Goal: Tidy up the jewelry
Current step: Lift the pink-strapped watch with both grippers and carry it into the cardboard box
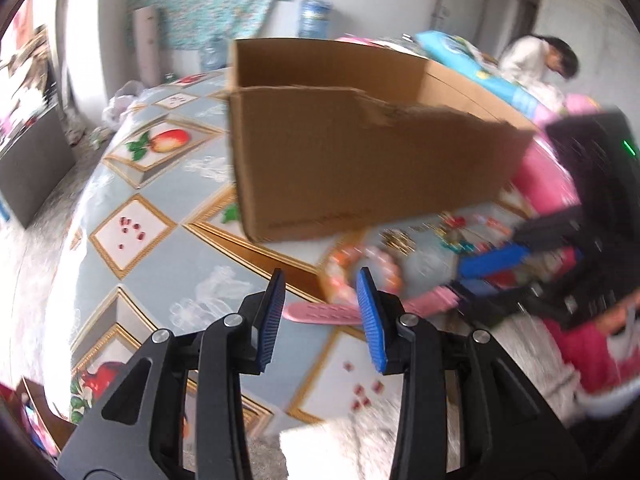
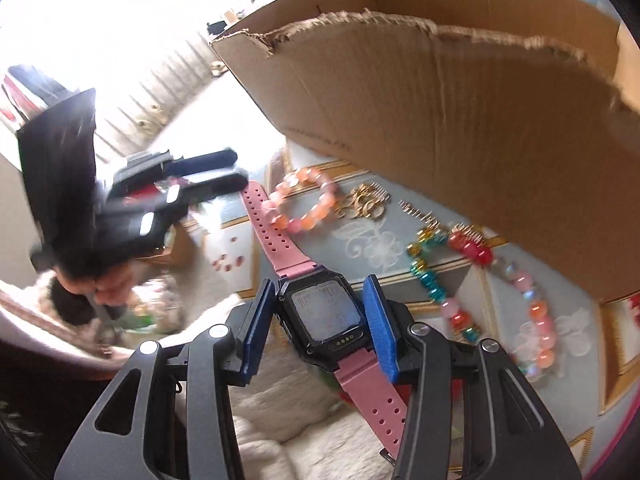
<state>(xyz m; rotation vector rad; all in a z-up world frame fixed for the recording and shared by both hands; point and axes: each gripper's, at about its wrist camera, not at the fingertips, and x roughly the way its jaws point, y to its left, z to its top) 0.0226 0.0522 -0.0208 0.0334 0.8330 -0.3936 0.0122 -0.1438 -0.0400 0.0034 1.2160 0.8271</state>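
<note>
A pink-strapped watch [image 2: 324,312] with a black square case sits between the blue pads of my right gripper [image 2: 319,280], which is shut on the case. Its long strap [image 1: 328,314] reaches toward my left gripper [image 1: 320,276], whose jaws stand open; the strap lies across the gap beyond the pads, untouched. From the right wrist view the left gripper [image 2: 234,168] hovers just left of the strap tip. An orange bead bracelet [image 2: 304,200], a heap of gold rings [image 2: 364,202] and a multicoloured bead bracelet [image 2: 478,250] lie on the tablecloth before a torn cardboard box [image 2: 440,100].
The open cardboard box [image 1: 360,160] stands on a fruit-patterned tablecloth [image 1: 160,220], close behind the jewelry. Another person [image 1: 556,60] sits beyond the box at the right. Water bottles [image 1: 314,16] stand by the far wall. A fluffy white sleeve [image 2: 280,420] shows below the right gripper.
</note>
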